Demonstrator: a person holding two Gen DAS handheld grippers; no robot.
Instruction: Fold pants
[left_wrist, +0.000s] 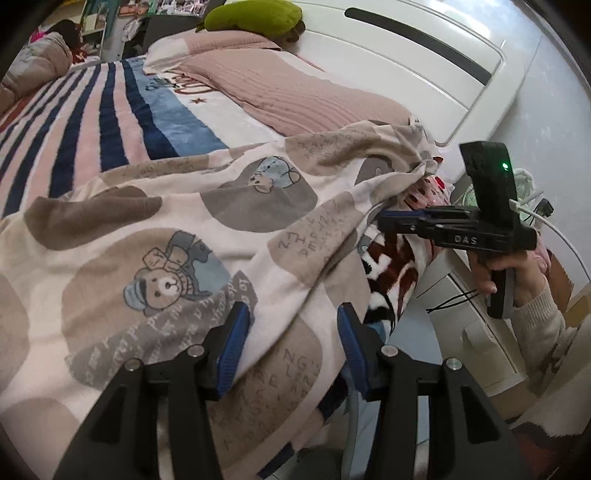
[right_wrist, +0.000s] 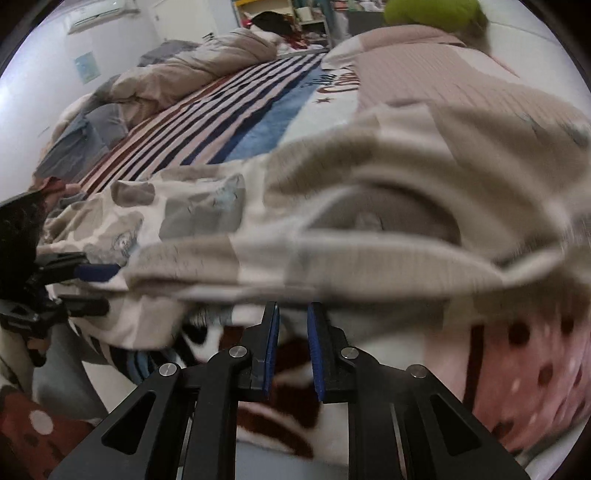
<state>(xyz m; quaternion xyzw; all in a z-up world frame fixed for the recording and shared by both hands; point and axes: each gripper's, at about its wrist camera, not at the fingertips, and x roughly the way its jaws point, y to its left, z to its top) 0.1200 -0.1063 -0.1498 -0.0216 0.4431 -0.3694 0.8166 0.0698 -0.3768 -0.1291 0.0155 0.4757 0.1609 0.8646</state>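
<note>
pants (left_wrist: 177, 236) spread on bed (left_wrist: 110, 122), no containers

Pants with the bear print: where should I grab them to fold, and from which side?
Grip the near edge of the pants, where it drapes over the side of the bed, near each end. Come from that open side: the rest lies flat on the bed.
</note>
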